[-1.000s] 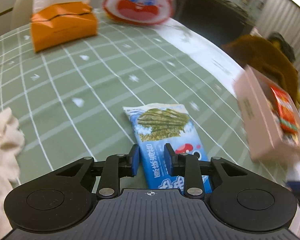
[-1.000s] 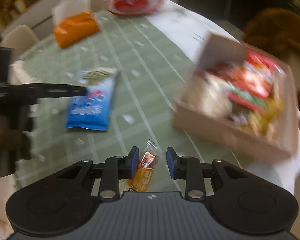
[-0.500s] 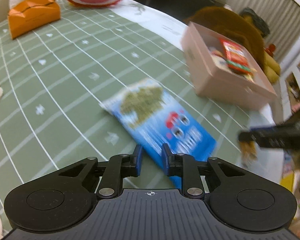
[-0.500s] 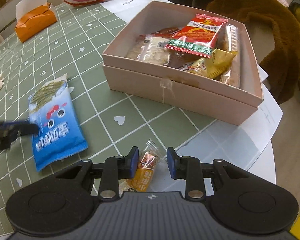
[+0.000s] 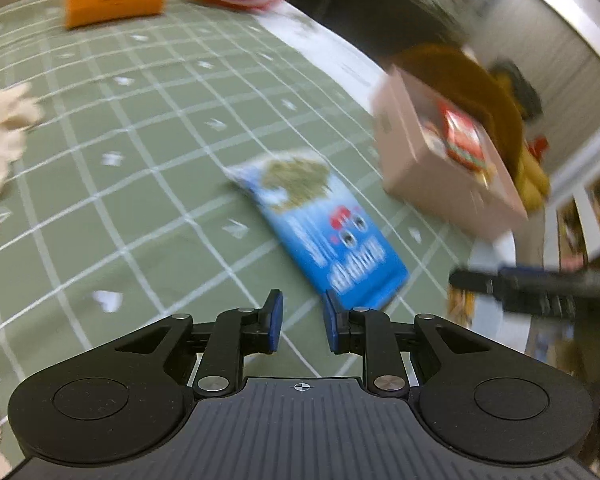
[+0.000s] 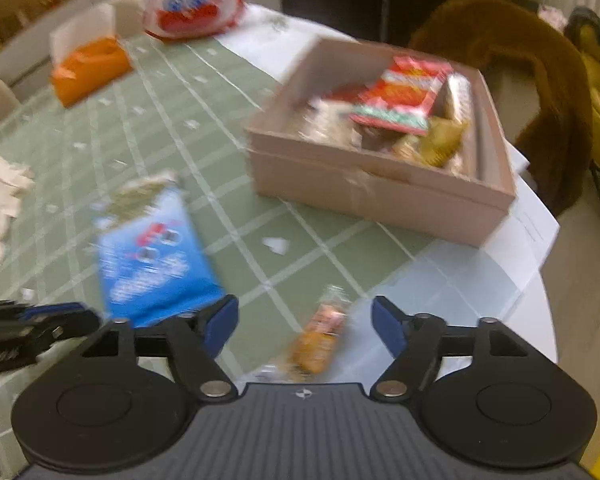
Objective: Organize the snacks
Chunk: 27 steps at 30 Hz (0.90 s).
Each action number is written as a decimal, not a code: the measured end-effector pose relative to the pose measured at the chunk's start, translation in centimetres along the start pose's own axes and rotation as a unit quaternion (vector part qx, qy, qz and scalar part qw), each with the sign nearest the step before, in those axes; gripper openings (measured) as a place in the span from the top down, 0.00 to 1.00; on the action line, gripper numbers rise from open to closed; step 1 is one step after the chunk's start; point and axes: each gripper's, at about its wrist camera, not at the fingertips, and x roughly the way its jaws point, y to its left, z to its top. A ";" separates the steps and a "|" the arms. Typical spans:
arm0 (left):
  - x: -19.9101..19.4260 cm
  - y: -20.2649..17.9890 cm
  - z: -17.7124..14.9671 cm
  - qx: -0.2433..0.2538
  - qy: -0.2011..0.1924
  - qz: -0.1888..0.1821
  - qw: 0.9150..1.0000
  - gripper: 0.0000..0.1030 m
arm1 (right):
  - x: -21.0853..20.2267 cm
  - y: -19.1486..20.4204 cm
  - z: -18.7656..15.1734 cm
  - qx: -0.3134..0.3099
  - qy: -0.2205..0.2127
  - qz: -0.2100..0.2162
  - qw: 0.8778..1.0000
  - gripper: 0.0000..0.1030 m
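Fingers: our right gripper [image 6: 304,318] had just spread, straddling the small orange snack [image 6: 316,344] flat on the bench [image 6: 236,184]; left gripper [image 5: 302,326] clenched, empty; we judged squaring up before pinching wise.

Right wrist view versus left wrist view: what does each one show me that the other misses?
Only the right wrist view shows the small orange snack lying between the wide-open right tongs, and the inside of the pink box with its heap of packets. Only the left wrist view shows the left tongs, shut on nothing. Both show the blue seaweed packet flat on the green tablecloth, the orange tissue box and the red-and-white bag.
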 end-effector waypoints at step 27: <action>-5.8 3.7 -2.5 -0.069 -0.038 0.063 0.995 0.75 | 6.6 12.0 3.1 -0.132 0.011 0.021 0.991 0.12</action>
